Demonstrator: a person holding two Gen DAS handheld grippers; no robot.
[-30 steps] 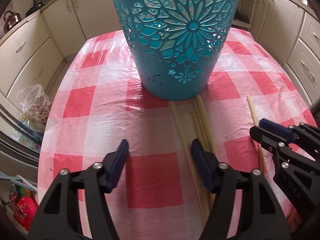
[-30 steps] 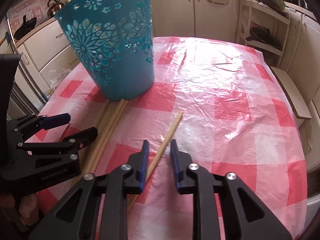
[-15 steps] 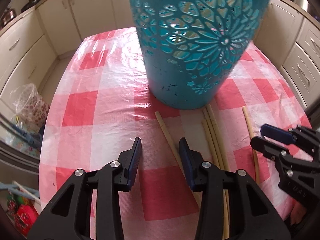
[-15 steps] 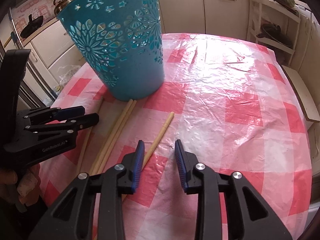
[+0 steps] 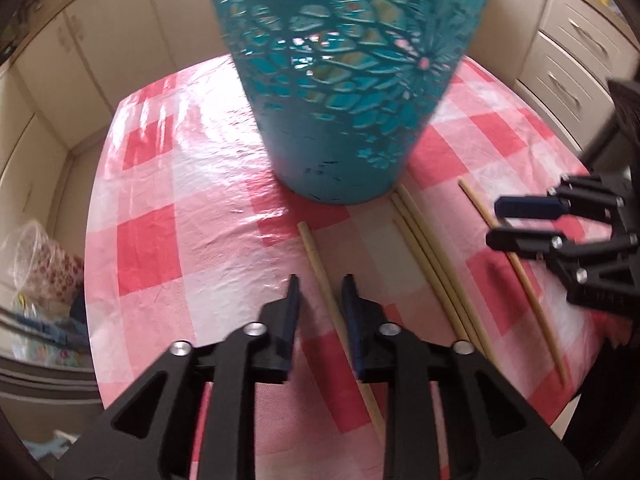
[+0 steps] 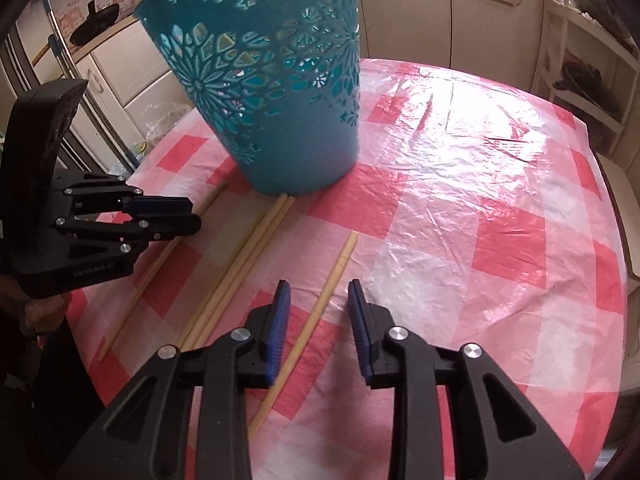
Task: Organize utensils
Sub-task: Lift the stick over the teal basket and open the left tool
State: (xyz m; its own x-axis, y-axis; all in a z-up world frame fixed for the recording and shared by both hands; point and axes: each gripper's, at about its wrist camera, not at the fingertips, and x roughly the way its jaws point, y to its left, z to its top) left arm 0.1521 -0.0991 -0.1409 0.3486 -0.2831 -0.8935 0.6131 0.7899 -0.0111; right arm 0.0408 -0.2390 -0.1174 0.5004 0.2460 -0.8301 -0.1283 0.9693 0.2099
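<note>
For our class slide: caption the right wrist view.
Open right tool straddling a chopstick beside a blue basket.

Chopsticks [image 6: 256,256] on table [image 6: 500,184], before basket [image 6: 272,92]

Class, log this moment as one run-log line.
left gripper: open, astride chopstick | right gripper: open, astride another chopstick | basket: upright on table
</note>
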